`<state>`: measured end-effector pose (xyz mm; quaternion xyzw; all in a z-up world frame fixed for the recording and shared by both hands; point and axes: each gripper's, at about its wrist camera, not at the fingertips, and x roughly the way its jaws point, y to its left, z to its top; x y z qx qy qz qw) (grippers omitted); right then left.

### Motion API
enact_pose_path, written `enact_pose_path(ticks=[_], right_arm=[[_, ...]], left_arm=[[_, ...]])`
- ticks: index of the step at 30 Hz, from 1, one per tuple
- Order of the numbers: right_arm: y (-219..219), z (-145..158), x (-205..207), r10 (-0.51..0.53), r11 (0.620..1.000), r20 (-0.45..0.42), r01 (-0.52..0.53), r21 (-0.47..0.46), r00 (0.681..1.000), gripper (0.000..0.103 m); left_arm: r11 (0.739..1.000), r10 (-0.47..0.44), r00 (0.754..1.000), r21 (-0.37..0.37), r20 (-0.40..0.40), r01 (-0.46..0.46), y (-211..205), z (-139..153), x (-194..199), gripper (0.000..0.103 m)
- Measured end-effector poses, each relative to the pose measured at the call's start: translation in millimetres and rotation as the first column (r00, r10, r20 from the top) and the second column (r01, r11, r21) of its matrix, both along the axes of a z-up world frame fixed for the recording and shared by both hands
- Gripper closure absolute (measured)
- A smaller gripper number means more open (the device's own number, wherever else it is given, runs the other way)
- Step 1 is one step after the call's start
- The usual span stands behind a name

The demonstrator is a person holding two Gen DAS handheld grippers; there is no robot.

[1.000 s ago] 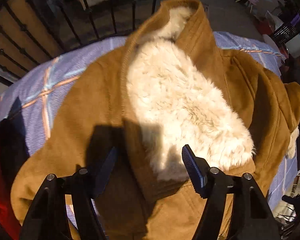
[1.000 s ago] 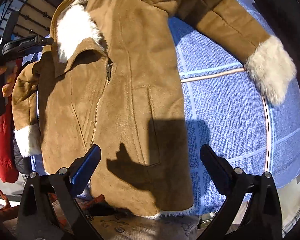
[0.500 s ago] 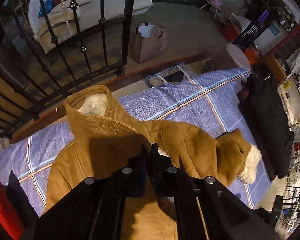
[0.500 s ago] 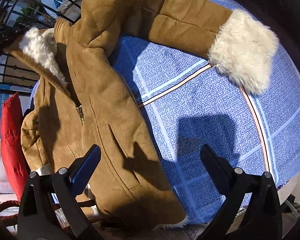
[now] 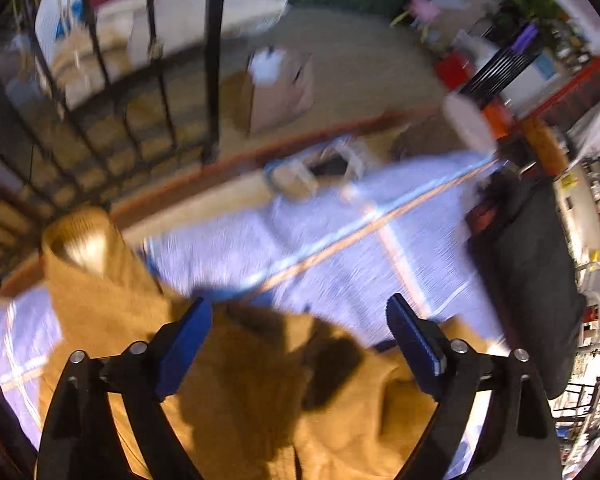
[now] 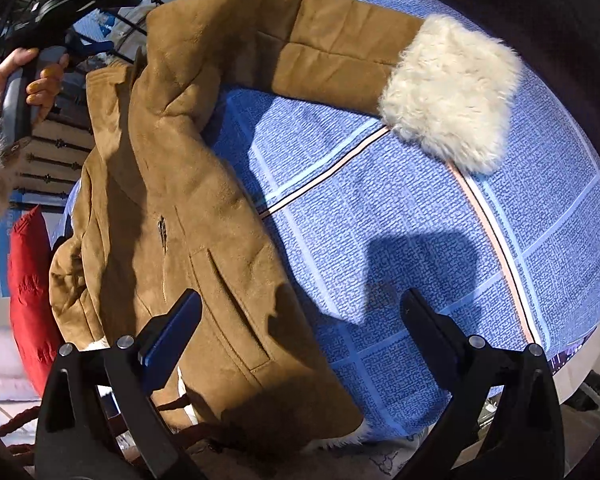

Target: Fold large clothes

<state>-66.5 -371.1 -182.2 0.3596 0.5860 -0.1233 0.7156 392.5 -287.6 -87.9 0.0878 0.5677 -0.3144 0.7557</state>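
A tan suede coat [image 6: 188,208] with cream fur trim lies on a blue checked bed cover [image 6: 420,220]. One sleeve [image 6: 300,40] stretches to the right and ends in a fur cuff [image 6: 448,92]. My right gripper [image 6: 300,298] hangs open over the coat's lower side edge and the cover, holding nothing. In the blurred left wrist view, my left gripper [image 5: 298,304] is above the coat [image 5: 240,380] near the shoulder. Its jaws are opening wide and there is nothing between the pads. The collar [image 5: 84,240] stands up at the left. A hand [image 6: 28,76] holds that gripper at the top left of the right wrist view.
A black iron bed rail [image 5: 212,60] runs behind the bed, with a brown paper bag [image 5: 280,88] on the floor beyond it. A dark garment [image 5: 532,280] lies at the bed's right side. A red padded item [image 6: 32,288] sits beside the coat's left edge.
The left gripper was open over the fur-lined front, then shut, and now stands open again, higher and further right. The fur lining no longer shows. The right gripper's view has rolled and shifted toward the sleeve.
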Motion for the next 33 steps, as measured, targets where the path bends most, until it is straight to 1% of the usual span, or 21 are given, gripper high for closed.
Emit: enact_pose_path(ticks=[2, 3, 6, 7, 10, 13, 14, 16, 17, 19, 20, 22, 23, 24, 26, 27, 28, 29, 30, 31, 33], right_arm=[[-20, 1, -1, -0.056, 0.998, 0.022, 0.056, -0.015, 0.998, 0.005], [-33, 1, -2, -0.087, 0.996, 0.036, 0.087, -0.019, 0.996, 0.005], [-76, 0, -4, -0.202, 0.978, 0.050, 0.203, -0.035, 0.978, 0.005], [-91, -1, -5, -0.245, 0.969, 0.057, 0.247, -0.029, 0.968, 0.005], [-134, -7, -9, -0.359, 0.933, 0.070, 0.361, -0.013, 0.931, 0.005], [-164, -19, -5, -0.407, 0.912, 0.050, 0.409, -0.037, 0.912, 0.007], [-170, -24, -3, -0.410, 0.910, 0.047, 0.411, -0.042, 0.911, 0.010], [-181, -38, 3, -0.424, 0.905, 0.020, 0.424, -0.027, 0.905, 0.018], [-184, -45, 6, -0.438, 0.899, 0.018, 0.438, 0.000, 0.899, 0.021], [-184, -60, 14, -0.439, 0.897, 0.024, 0.437, 0.058, 0.898, 0.034], [-181, -69, 20, -0.430, 0.901, 0.000, 0.430, 0.061, 0.903, 0.044], [-170, -71, 27, -0.417, 0.909, -0.018, 0.417, 0.010, 0.909, 0.067], [-165, -66, 32, -0.399, 0.917, 0.022, 0.399, 0.023, 0.917, 0.083], [-160, -56, 38, -0.375, 0.927, 0.042, 0.375, 0.008, 0.926, 0.084], [-151, -23, 48, -0.301, 0.947, 0.097, 0.310, -0.085, 0.949, 0.085], [-148, -1, 54, -0.250, 0.956, 0.142, 0.267, -0.119, 0.958, 0.085], [-145, 26, 60, -0.194, 0.958, 0.183, 0.226, -0.178, 0.964, 0.085], [-142, 53, 65, -0.130, 0.947, 0.214, 0.185, -0.261, 0.968, 0.085], [-138, 83, 68, -0.053, 0.922, 0.240, 0.140, -0.362, 0.969, 0.085], [-134, 119, 72, 0.048, 0.870, 0.264, 0.090, -0.486, 0.963, 0.085], [-136, 168, 71, 0.163, 0.783, 0.281, 0.050, -0.620, 0.946, 0.085]], left_arm=[[0.999, 0.021, 0.999, -0.038, 0.033, -0.020, 12, 21, -5, 0.006], [0.998, 0.027, 0.999, -0.051, 0.027, -0.026, 21, 26, -10, 0.006], [0.997, 0.046, 0.999, -0.060, -0.006, -0.047, 57, 26, -35, 0.006], [0.997, 0.058, 0.998, -0.047, -0.013, -0.059, 70, 22, -42, 0.006], [0.994, 0.103, 0.993, 0.030, -0.066, -0.101, 113, -6, -82, 0.007], [0.981, 0.158, 0.982, 0.133, -0.102, -0.144, 156, -35, -131, 0.007], [0.975, 0.165, 0.980, 0.166, -0.108, -0.146, 166, -43, -147, 0.007], [0.963, 0.183, 0.973, 0.224, -0.142, -0.148, 185, -58, -179, 0.007], [0.959, 0.193, 0.967, 0.239, -0.164, -0.151, 193, -64, -193, 0.007], [0.955, 0.207, 0.958, 0.255, -0.199, -0.153, 202, -72, -214, 0.007], [0.953, 0.210, 0.955, 0.262, -0.210, -0.152, 204, -74, -222, 0.007], [0.953, 0.201, 0.956, 0.267, -0.215, -0.141, 204, -74, -230, 0.007], [0.956, 0.194, 0.958, 0.260, -0.209, -0.137, 202, -71, -230, 0.007], [0.959, 0.185, 0.963, 0.251, -0.196, -0.133, 203, -69, -232, 0.007], [0.964, 0.169, 0.972, 0.231, -0.160, -0.130, 200, -59, -228, 0.007], [0.966, 0.164, 0.976, 0.221, -0.143, -0.130, 198, -54, -224, 0.007], [0.969, 0.162, 0.978, 0.209, -0.128, -0.133, 196, -48, -220, 0.007], [0.971, 0.162, 0.980, 0.194, -0.118, -0.137, 191, -39, -215, 0.007], [0.974, 0.163, 0.980, 0.179, -0.112, -0.141, 190, -35, -212, 0.007], [0.975, 0.163, 0.981, 0.167, -0.107, -0.144, 187, -31, -209, 0.007], [0.978, 0.158, 0.982, 0.154, -0.105, -0.141, 182, -27, -204, 0.007]])
